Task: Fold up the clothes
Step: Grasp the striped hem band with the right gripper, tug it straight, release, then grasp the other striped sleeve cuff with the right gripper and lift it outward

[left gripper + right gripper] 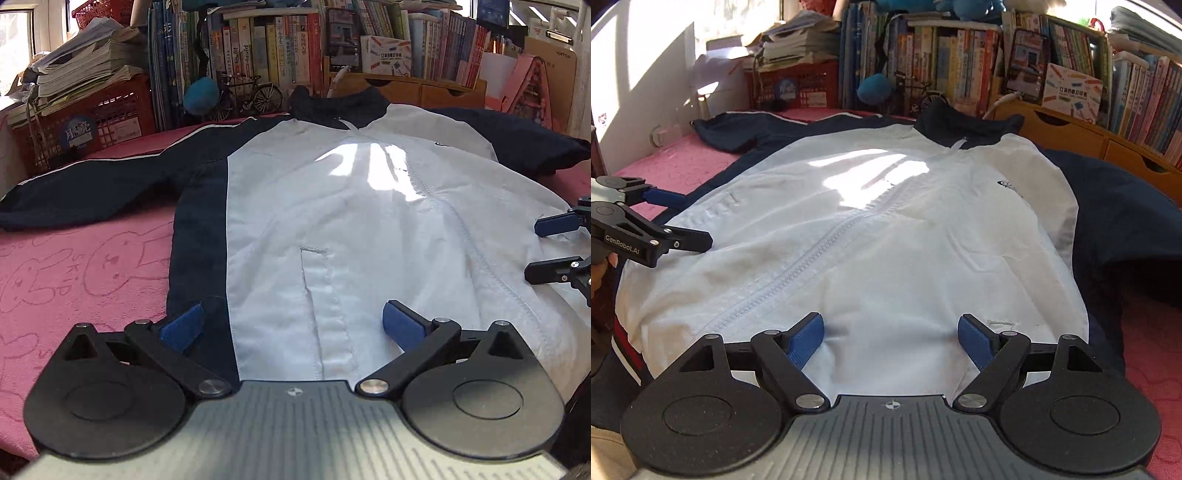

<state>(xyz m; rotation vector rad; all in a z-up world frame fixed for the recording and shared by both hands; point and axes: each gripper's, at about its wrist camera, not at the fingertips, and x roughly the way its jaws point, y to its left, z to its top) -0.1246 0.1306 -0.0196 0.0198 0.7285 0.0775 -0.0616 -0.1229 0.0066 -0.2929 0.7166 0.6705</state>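
A white and navy zip jacket (332, 206) lies flat, front up, on a pink towel (74, 266), collar away from me, sleeves spread to both sides. My left gripper (291, 325) is open over the jacket's lower left hem, next to a pocket slit. My right gripper (890, 338) is open over the lower right hem, right of the zipper (798, 266). The jacket (886, 221) fills the right wrist view. Each gripper shows in the other's view: the right gripper (535, 251) at the right edge, the left gripper (690, 218) at the left edge. Both are empty.
A bookshelf (280, 44) full of books stands behind the jacket, with a red crate (88, 118) of papers at the left, a small model bicycle (251, 92) and a wooden drawer unit (1089, 136) at the right. A wall (642, 85) is far left.
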